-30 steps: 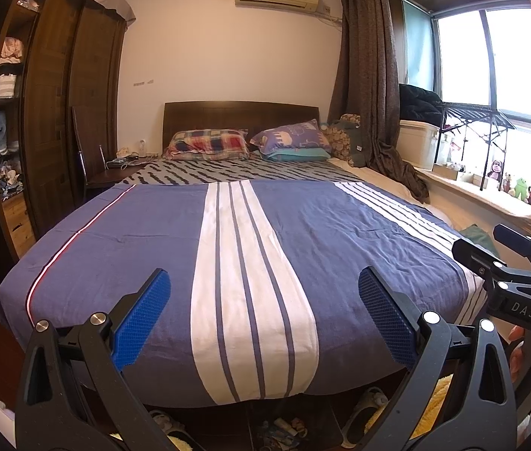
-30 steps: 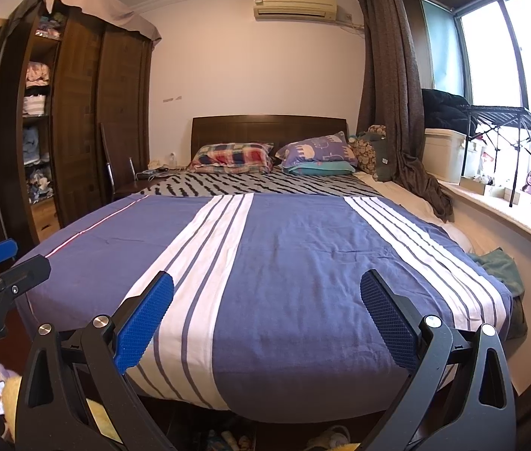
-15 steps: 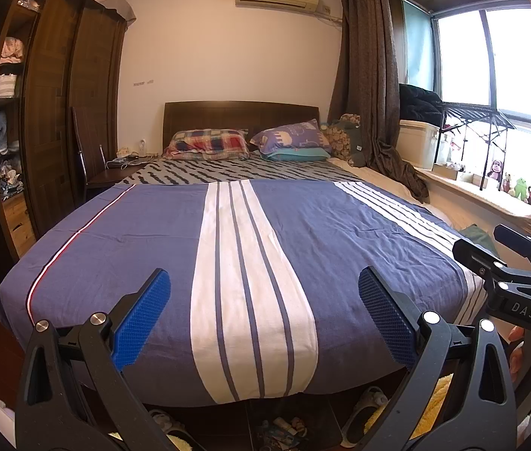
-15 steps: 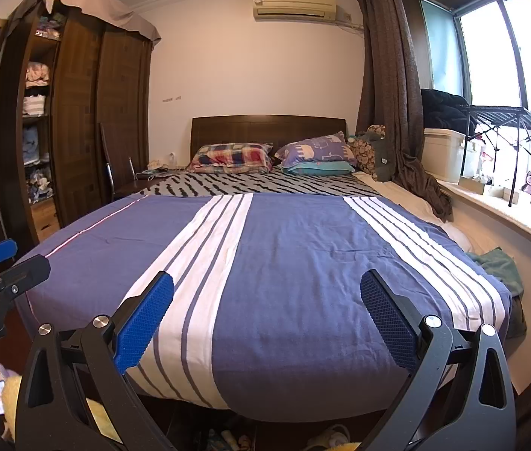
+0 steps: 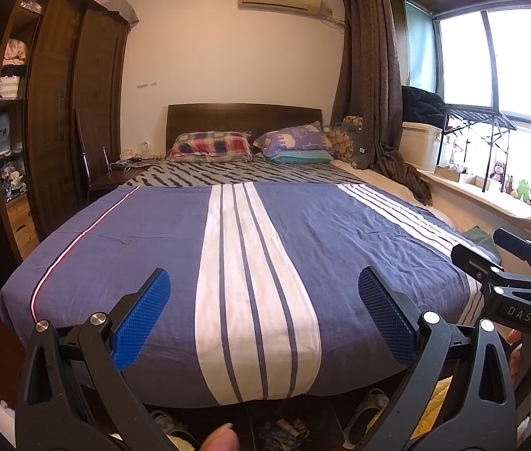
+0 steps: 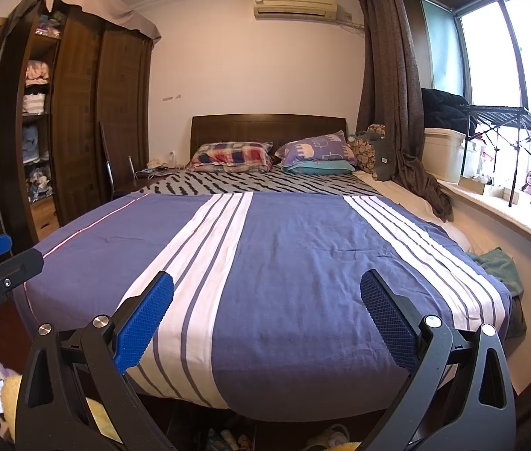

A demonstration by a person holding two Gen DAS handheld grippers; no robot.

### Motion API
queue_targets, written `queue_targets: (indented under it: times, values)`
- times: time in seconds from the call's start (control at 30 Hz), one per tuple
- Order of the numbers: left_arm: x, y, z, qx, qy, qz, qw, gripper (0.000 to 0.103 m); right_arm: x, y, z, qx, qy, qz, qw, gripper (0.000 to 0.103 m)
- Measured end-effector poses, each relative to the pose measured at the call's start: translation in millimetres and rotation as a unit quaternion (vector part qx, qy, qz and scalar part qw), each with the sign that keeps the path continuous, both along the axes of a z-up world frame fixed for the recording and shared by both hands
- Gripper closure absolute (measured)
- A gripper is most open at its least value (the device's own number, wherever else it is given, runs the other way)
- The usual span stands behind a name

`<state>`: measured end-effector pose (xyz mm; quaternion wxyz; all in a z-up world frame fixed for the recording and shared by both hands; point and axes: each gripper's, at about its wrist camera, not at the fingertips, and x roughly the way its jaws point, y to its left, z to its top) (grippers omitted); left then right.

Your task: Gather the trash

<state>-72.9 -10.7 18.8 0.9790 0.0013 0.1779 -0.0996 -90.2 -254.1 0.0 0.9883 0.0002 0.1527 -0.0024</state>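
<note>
The main risk from here is picking the wrong thing: no trash shows plainly, so slippers or other belongings could be taken for litter. The left gripper (image 5: 263, 310) and right gripper (image 6: 265, 312) both hang over the foot of the bed (image 5: 152, 233) with jaws spread wide and nothing between them. The bedspread (image 6: 295, 263) lies smooth and bare. The only likely trash is a small colourful clutter (image 5: 280, 428) on the dark floor under the bed's foot (wrappers or scraps, too blurred to tell), lying near slippers (image 5: 369, 400). Reaching it means dipping low into shadow, where the hanging cover could snag a finger or hide the grab.
</note>
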Motion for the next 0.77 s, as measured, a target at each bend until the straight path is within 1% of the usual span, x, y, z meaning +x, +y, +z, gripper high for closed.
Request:
queue_targets:
  times: [0.1,0.27,0.77]
  values:
    - [0.7,-1.9,-0.6,0.009,-0.002,0.005,0.9999,0.008,1.6,0.2,-0.1,0.0,0.002,0.0,1.0,0.003]
    - [1.3,-1.5,-1.9,-0.001,0.0,-0.007,1.0,0.008,4.5,0.8,-1.3,0.0,0.006,0.0,1.0,0.003]
    - [10.6,4.6,-5.0,-0.005,0.015,-0.003,0.9999,0.008,4.4,1.9,-1.8,-0.001,0.009,0.001,1.0,0.003]
